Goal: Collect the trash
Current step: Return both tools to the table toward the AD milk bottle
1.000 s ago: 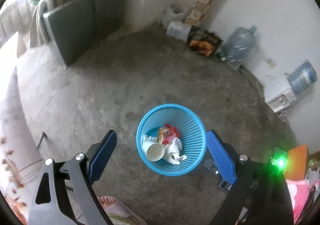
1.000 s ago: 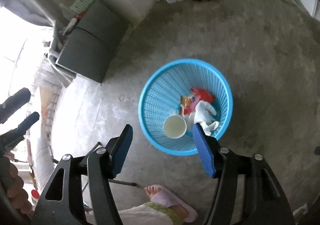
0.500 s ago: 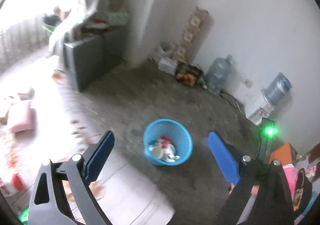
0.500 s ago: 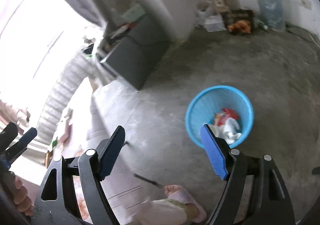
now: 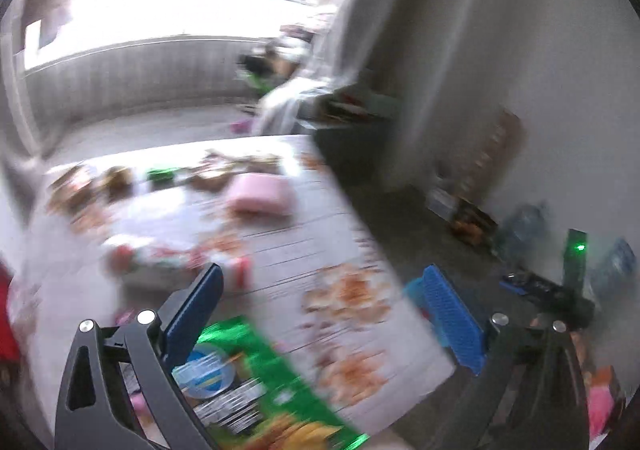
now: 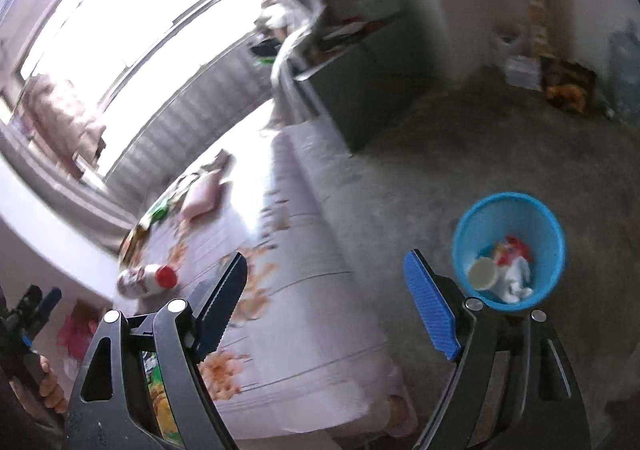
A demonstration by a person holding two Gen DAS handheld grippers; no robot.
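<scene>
The left gripper [image 5: 320,298] has its blue ribbed jaws spread wide and opening, with nothing between them; the right gripper [image 6: 326,298] is also spread wide and empty. Both look over a pale floral-printed bedcover [image 6: 304,290] strewn with litter, though the left wrist view is heavily blurred. Nearest the left gripper, at the bedcover's near edge, lies a glossy green snack packet [image 5: 272,382] with a printed label, flat and crinkled. It is probably very light, soft and slippery, so a pinch on its flat face would likely slide off; taking hold across a free edge or corner, where the film can fold between the pads, looks safer. Farther up the cover the right wrist view shows a small white plastic bottle with a red cap [image 6: 148,282] lying on its side. It seems light and fairly stiff but round, so it may roll when nudged; gripping across its body near the middle, with the jaws square to its length, should hold it. A soft pink cushion [image 5: 260,198] and more blurred wrappers lie beyond, too smeared to judge. The round blue plastic mesh basket [image 6: 508,250] stands on the grey concrete floor [image 6: 460,154] well apart from the bedcover, already holding a white paper cup [image 6: 482,274], a red wrapper and white crumpled paper.
</scene>
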